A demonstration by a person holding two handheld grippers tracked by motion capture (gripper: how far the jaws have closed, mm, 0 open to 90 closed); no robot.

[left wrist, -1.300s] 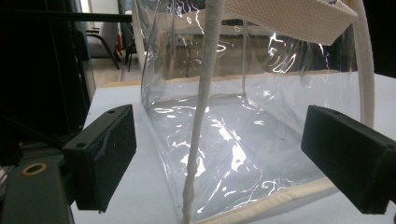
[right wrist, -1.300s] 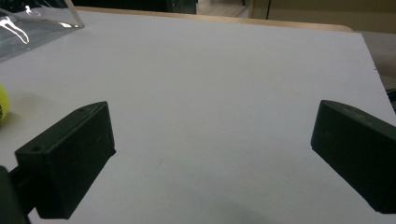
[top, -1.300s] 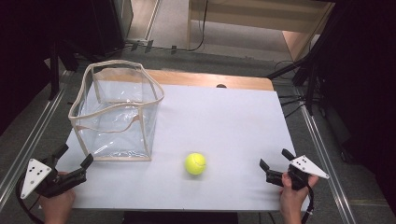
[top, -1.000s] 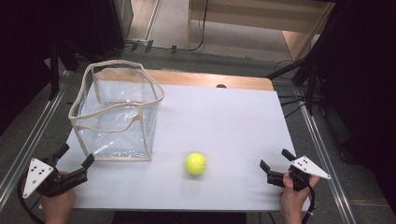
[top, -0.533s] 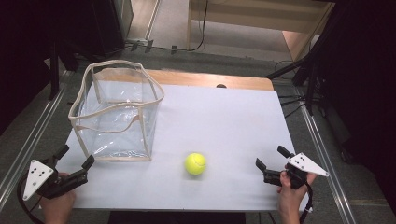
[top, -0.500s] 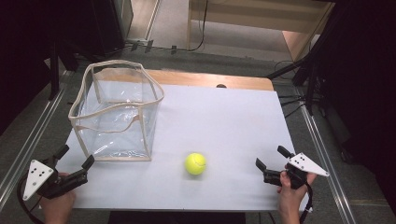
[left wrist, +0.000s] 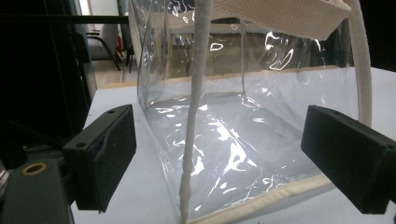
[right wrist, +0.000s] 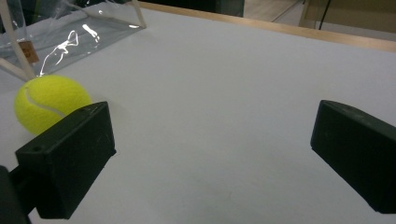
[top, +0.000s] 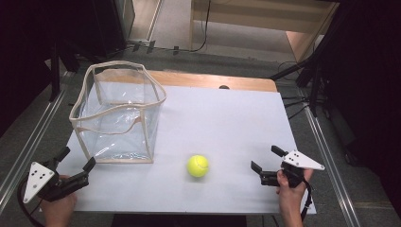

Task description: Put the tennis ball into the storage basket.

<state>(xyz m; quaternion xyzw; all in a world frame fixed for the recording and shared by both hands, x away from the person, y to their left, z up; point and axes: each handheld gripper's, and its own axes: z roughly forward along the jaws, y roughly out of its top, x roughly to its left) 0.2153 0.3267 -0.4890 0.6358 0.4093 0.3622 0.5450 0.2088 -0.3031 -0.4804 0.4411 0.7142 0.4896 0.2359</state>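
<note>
A yellow tennis ball (top: 197, 166) lies on the white table (top: 222, 123), just right of a clear plastic bag with beige trim (top: 118, 113). My right gripper (top: 268, 160) is open near the table's front right, its jaws pointing left toward the ball, about a hand's width away. In the right gripper view the ball (right wrist: 49, 101) sits behind the left jaw. My left gripper (top: 75, 158) is open at the front left corner, facing the bag's near corner. The bag (left wrist: 243, 135) stands empty between the jaws in the left gripper view.
Metal rails (top: 28, 151) run along both sides of the table. A wooden strip (top: 213, 81) edges the far side. Cables (top: 293, 101) and dark stands lie beyond the right rear corner.
My right gripper has shifted slightly left and forward toward the ball. The left gripper, ball and bag have stayed in place.
</note>
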